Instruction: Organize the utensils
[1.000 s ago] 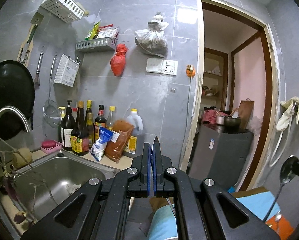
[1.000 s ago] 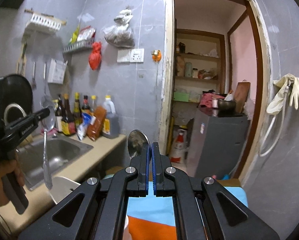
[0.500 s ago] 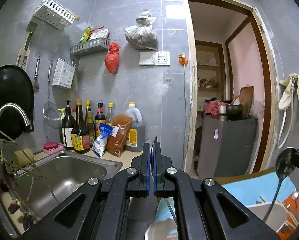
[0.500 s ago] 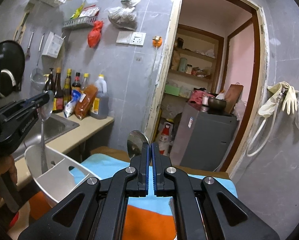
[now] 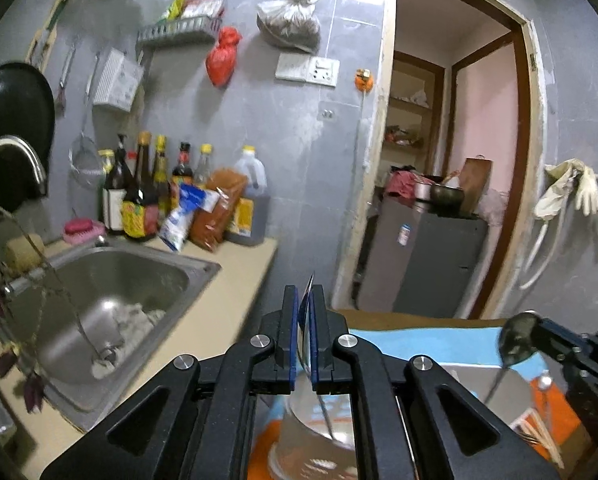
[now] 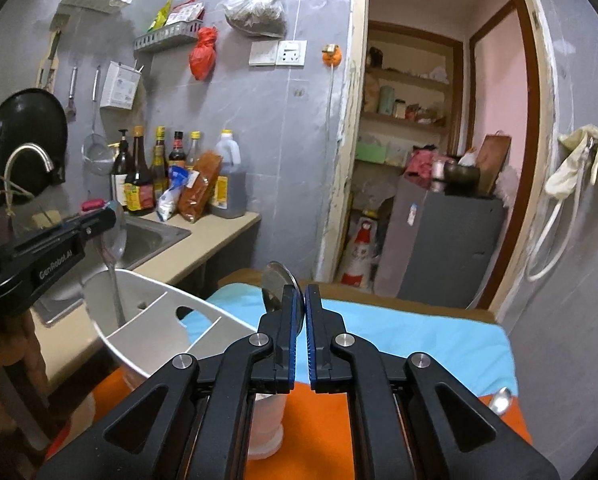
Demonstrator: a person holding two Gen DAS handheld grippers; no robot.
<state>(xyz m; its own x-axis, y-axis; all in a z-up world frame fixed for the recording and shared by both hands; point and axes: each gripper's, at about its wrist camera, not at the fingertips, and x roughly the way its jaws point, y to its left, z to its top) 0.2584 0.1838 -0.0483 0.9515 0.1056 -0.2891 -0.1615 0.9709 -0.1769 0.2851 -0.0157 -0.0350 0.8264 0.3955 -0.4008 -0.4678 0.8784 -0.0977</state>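
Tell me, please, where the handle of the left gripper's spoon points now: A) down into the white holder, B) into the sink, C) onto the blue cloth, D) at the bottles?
A: in the right wrist view the spoon, its bowl at the left gripper, hangs with its handle inside the white holder.

Grey tiled wall (image 6: 267, 128); steel sink (image 5: 111, 292) in beige counter (image 5: 227, 288); open wooden doorway (image 6: 451, 140); grey cabinet (image 6: 447, 248) beyond.

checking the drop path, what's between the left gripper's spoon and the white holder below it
Nothing: in the right wrist view the spoon hangs from the left gripper, its handle already inside the white holder.
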